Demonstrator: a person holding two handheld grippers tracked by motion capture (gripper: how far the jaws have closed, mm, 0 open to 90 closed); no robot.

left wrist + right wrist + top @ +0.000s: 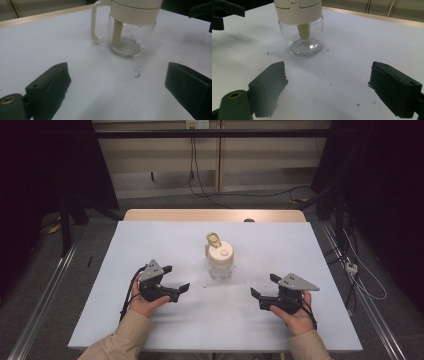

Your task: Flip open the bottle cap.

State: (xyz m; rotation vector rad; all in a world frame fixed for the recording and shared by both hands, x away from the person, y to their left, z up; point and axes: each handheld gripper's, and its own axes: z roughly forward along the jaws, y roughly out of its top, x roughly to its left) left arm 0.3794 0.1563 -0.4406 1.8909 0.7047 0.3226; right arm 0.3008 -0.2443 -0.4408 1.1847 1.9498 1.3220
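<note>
Two claws flanking a glass jar [220, 264] on the desk [150, 240].
Left claw [174, 279] and right claw [264, 287] are both sitting wide apart, gripping nothing.

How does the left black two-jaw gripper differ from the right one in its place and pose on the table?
The left black two-jaw gripper lies left of the clear glass jar with the cream lid, its jaws pointing right; the right black two-jaw gripper lies on the jar's other side, jaws pointing left. The left one sits slightly farther up the white table. Both are open, empty and clear of the jar.
</note>
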